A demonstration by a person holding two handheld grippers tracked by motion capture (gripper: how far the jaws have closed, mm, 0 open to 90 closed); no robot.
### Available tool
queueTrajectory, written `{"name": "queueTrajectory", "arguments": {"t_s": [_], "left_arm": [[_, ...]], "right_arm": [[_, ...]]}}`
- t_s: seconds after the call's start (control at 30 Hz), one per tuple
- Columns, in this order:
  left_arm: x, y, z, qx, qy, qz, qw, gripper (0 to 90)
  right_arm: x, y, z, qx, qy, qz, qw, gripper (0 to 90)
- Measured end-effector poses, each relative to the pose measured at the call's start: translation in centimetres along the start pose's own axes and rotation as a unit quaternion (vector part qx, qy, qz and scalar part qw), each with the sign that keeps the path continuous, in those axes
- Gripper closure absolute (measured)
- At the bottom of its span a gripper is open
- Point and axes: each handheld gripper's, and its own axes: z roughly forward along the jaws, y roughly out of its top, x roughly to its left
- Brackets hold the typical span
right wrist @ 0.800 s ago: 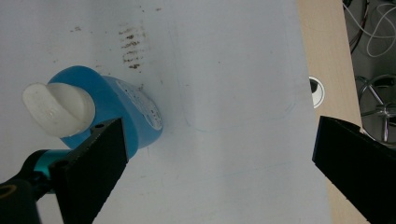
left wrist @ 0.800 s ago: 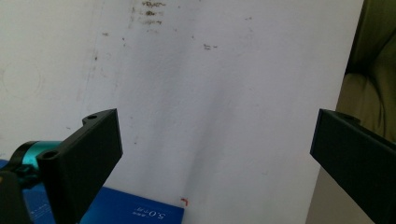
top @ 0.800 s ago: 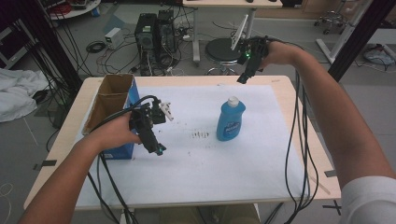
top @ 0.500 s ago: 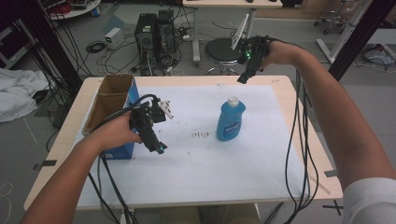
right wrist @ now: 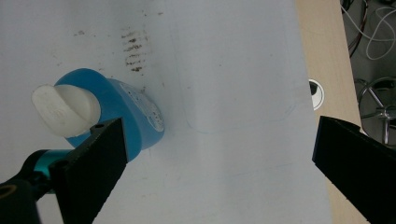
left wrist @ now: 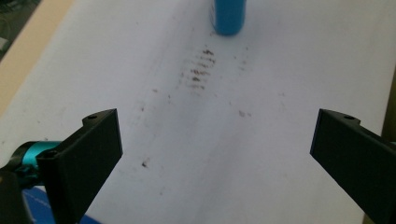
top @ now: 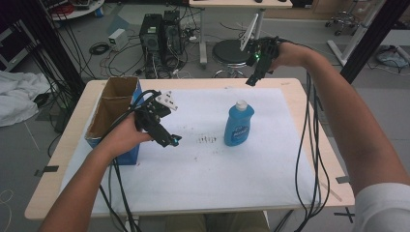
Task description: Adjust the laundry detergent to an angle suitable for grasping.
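Nothing moved lately: dish soap bottle (top: pixel 239 123) untouched; left gripper (top: pixel 172 141) beside it, right gripper (top: pixel 251 80) above, both gaping, empty.

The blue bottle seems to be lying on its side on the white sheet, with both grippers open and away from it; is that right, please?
Not quite: the blue bottle stands upright, white cap on top, as the high view shows. The left gripper and right gripper are indeed open and away from it.

The bottle (top: pixel 239 123) is stood upright near the middle of the sheet (top: pixel 217 174), with the smudge marks (top: pixel 207 140) laid just left of the bottle and the cardboard box (top: pixel 114 116) set well left of it at the sheet's edge.
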Motion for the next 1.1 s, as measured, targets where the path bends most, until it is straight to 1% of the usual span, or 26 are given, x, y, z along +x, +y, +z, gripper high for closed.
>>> {"name": "queueTrajectory", "arguments": {"t_s": [0.07, 0.1, 0.13, 0.2, 0.23, 0.27, 0.3, 0.33, 0.47, 0.53, 0.57, 0.6, 0.63, 0.67, 0.77, 0.83, 0.87, 0.9, 0.97, 1.0, 1.03, 1.07, 1.1], "left_arm": [[0.1, -0.2, 0.2, -0.015, 0.0, -0.008, 0.9999, 2.2], [0.1, -0.2, 0.3, -0.019, 0.004, -0.01, 0.9998, 2.2], [0.2, -0.2, 0.4, -0.024, 0.003, -0.011, 0.9996, 2.2], [0.2, -0.3, 0.6, -0.04, 0.001, -0.022, 0.999, 2.2], [0.2, -0.4, 0.7, -0.047, 0.001, -0.021, 0.9987, 2.2], [0.2, -0.4, 0.8, -0.053, 0.004, -0.024, 0.9983, 2.2], [0.2, -0.4, 0.8, -0.053, 0.004, -0.024, 0.9983, 2.2], [0.2, -0.5, 1.0, -0.066, 0.004, -0.031, 0.9973, 2.2], [0.5, -0.9, 1.2, -0.094, 0.016, -0.042, 0.9946, 2.2], [0.5, -1.1, 1.4, -0.119, 0.024, -0.052, 0.9913, 2.2], [0.6, -1.3, 1.5, -0.138, 0.029, -0.062, 0.988, 2.2], [0.6, -1.3, 1.5, -0.138, 0.029, -0.062, 0.988, 2.2], [0.6, -1.4, 1.5, -0.147, 0.029, -0.066, 0.9865, 2.2], [0.7, -1.5, 1.6, -0.158, 0.029, -0.072, 0.9843, 2.2], [0.8, -1.7, 2.0, -0.183, 0.029, -0.085, 0.979, 2.2], [0.8, -1.8, 2.3, -0.193, 0.028, -0.088, 0.9768, 2.2], [0.7, -1.9, 2.4, -0.201, 0.026, -0.092, 0.9748, 2.2], [0.7, -1.9, 2.6, -0.207, 0.025, -0.093, 0.9736, 2.2], [0.7, -1.9, 2.9, -0.22, 0.014, -0.099, 0.9703, 2.2], [0.7, -1.9, 3.0, -0.223, 0.012, -0.099, 0.9697, 2.2], [0.7, -2.0, 3.1, -0.233, 0.01, -0.101, 0.9671, 2.2], [0.6, -2.0, 3.2, -0.24, 0.011, -0.104, 0.9652, 2.2], [0.6, -2.1, 3.4, -0.25, 0.013, -0.106, 0.9622, 2.2]], "right_arm": [[0.0, 0.0, 0.0, -0.001, 0.0, -0.001, 1.0, 2.4], [0.0, 0.0, -0.1, -0.004, -0.001, -0.001, 1.0, 2.4], [0.0, 0.0, -0.1, -0.005, 0.0, 0.001, 1.0, 2.4], [-0.1, 0.0, -0.1, -0.009, 0.0, 0.002, 1.0, 2.4], [0.0, 0.1, -0.1, -0.008, -0.001, 0.0, 1.0, 2.4], [0.0, 0.1, -0.1, -0.008, -0.001, 0.0, 1.0, 2.4], [0.0, 0.1, -0.1, -0.008, -0.001, 0.0, 1.0, 2.4], [0.0, 0.1, -0.1, -0.01, 0.0, -0.001, 1.0, 2.4], [-0.1, 0.1, -0.2, -0.015, 0.0, 0.001, 0.9999, 2.4], [-0.1, 0.1, -0.2, -0.014, -0.001, 0.001, 0.9999, 2.4], [-0.1, 0.1, -0.1, -0.015, -0.002, 0.0, 0.9999, 2.4], [-0.1, 0.1, -0.1, -0.015, -0.002, 0.0, 0.9999, 2.4], [-0.2, 0.1, -0.2, -0.015, -0.001, 0.004, 0.9999, 2.4], [-0.2, 0.1, -0.2, -0.015, -0.001, 0.004, 0.9999, 2.4], [-0.2, 0.1, -0.2, -0.016, -0.003, 0.005, 0.9998, 2.4], [-0.2, 0.1, -0.2, -0.017, -0.002, 0.004, 0.9998, 2.4], [-0.1, 0.2, -0.2, -0.019, -0.002, 0.004, 0.9998, 2.4], [-0.1, 0.2, -0.2, -0.019, -0.002, 0.004, 0.9998, 2.4], [-0.1, 0.2, -0.2, -0.019, -0.002, 0.004, 0.9998, 2.4], [-0.1, 0.2, -0.2, -0.018, -0.001, 0.002, 0.9998, 2.4], [-0.1, 0.3, -0.2, -0.017, 0.0, 0.003, 0.9999, 2.4], [-0.1, 0.3, -0.2, -0.017, 0.0, 0.003, 0.9999, 2.4], [-0.1, 0.3, -0.2, -0.017, -0.001, 0.004, 0.9998, 2.4]]}}
